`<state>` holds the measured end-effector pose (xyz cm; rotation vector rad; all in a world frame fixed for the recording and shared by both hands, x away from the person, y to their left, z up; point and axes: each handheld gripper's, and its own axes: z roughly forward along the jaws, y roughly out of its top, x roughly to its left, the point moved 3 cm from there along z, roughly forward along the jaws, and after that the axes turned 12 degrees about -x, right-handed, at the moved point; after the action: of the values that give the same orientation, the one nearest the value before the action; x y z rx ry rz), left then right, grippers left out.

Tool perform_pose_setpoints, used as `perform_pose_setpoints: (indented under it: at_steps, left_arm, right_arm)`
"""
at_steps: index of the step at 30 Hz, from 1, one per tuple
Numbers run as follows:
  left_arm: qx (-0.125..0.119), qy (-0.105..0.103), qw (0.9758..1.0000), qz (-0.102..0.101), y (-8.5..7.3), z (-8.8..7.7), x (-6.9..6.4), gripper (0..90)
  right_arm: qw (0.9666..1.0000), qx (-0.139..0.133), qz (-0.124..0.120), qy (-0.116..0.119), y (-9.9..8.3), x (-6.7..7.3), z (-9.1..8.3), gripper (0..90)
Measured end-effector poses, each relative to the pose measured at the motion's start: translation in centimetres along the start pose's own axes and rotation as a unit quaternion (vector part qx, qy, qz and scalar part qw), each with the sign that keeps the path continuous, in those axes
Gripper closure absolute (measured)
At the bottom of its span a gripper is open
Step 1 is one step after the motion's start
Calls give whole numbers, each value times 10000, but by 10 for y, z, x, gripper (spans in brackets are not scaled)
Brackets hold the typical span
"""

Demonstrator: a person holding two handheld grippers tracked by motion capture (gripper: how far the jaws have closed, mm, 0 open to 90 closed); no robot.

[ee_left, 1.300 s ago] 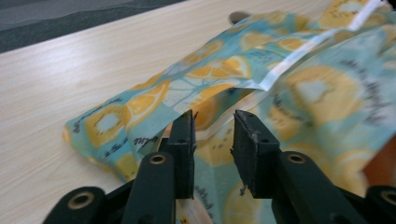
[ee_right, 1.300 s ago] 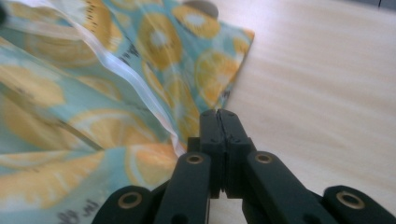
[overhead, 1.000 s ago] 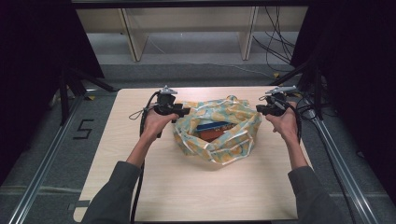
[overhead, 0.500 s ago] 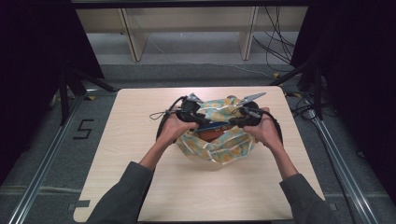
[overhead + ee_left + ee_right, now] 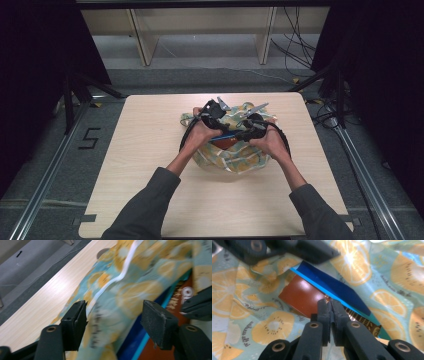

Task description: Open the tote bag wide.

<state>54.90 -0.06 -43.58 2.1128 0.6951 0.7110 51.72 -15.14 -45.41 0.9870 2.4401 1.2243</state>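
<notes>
Now both hands are converging mid-desk (image 5: pixel 150 200) over the fruit-print bag (image 5: pixel 235 157). Left tool (image 5: pixel 113 315) is just opening, cloth loose between its jaws; right tool (image 5: pixel 331 315) is pinched shut, nothing visibly held. Looks like regripping to close it.

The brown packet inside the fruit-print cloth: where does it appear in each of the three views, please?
High view: the brown packet lies mid-picture, in the fruit-print cloth.
Left gripper view: at the right edge, beyond the right jaw.
Right gripper view: left of centre, just above the shut right tongs.
Shared landmark: the blue packet lying along it.
</notes>
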Motion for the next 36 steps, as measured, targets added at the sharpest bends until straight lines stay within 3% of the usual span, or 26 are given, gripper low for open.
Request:
perform_pose_setpoints:
  at_steps: [3, 4, 5, 6, 8, 10, 16, 19, 21, 22, 24, 25, 26, 28, 29, 31, 33, 34, 36]
  left_arm:
    - [132, -66, 9998, -167, -6, 4, 7, 341]
    - [149, -161, 9991, -350, -9, 7, 10, 352]
    - [156, -293, 9984, -461, -11, 9, 11, 463]
    - [174, -319, 9984, -434, -12, 10, 12, 547]
    - [136, -272, 9990, -331, -14, 13, 18, 705]
    - [-116, -237, 9974, -677, -13, 18, 23, 864]
    - [-267, -49, 9938, -1078, -10, 24, 45, 887]
    - [-161, 22, 9896, -1432, -20, 28, 58, 887]
    - [-90, 88, 9883, -1519, -28, 30, 63, 886]
    - [-103, 131, 9875, -1567, -31, 31, 65, 886]
    - [-42, 118, 9856, -1685, -37, 32, 68, 882]
    - [-102, 80, 9834, -1809, -37, 32, 68, 874]
    - [-125, 13, 9827, -1850, -37, 32, 66, 869]
    - [-166, -17, 9849, -1725, -34, 30, 63, 841]
    - [-184, -33, 9849, -1724, -33, 30, 62, 818]
    - [-211, -110, 9852, -1698, -29, 27, 58, 781]
    - [-260, -178, 9852, -1683, -24, 22, 55, 698]
    - [-297, -261, 9849, -1685, -21, 19, 53, 673]
    - [-314, -394, 9849, -1654, -16, 14, 50, 622]
  right_arm:
    - [10000, 60, 63, 3, -3, -1, 4, 874]
    - [9999, 140, 40, -14, -3, -2, 4, 873]
    - [9999, 109, -4, -17, -4, -3, 7, 873]
    - [9997, 243, -84, 3, -5, -3, 6, 874]
    - [9995, 326, -13, -25, -6, -2, 7, 874]
    - [9986, 518, -69, -46, -12, -3, 5, 878]
    - [9954, 950, -148, -30, -40, 5, -7, 899]
    - [9921, 1237, -159, -143, -62, 1, -11, 900]
    - [9903, 1378, -65, -147, -77, -4, -10, 900]
    - [9910, 1327, 165, -85, -80, -4, -11, 900]
    - [9917, 1285, 54, -69, -82, -8, -14, 900]
    - [9911, 1329, 8, -56, -82, -7, -15, 900]
    - [9910, 1332, 94, -37, -81, -5, -17, 900]
    - [9946, 1040, 44, 23, -72, -3, -23, 900]
    - [9973, 736, -37, 14, -62, -3, -28, 900]
    - [9993, 357, -96, -104, -45, -6, -35, 900]
    - [9996, 105, 93, -251, -31, -9, -40, 898]
    - [9996, -50, -79, -258, -26, -13, -40, 896]
    - [9990, -172, -56, -418, -16, -23, -38, 890]
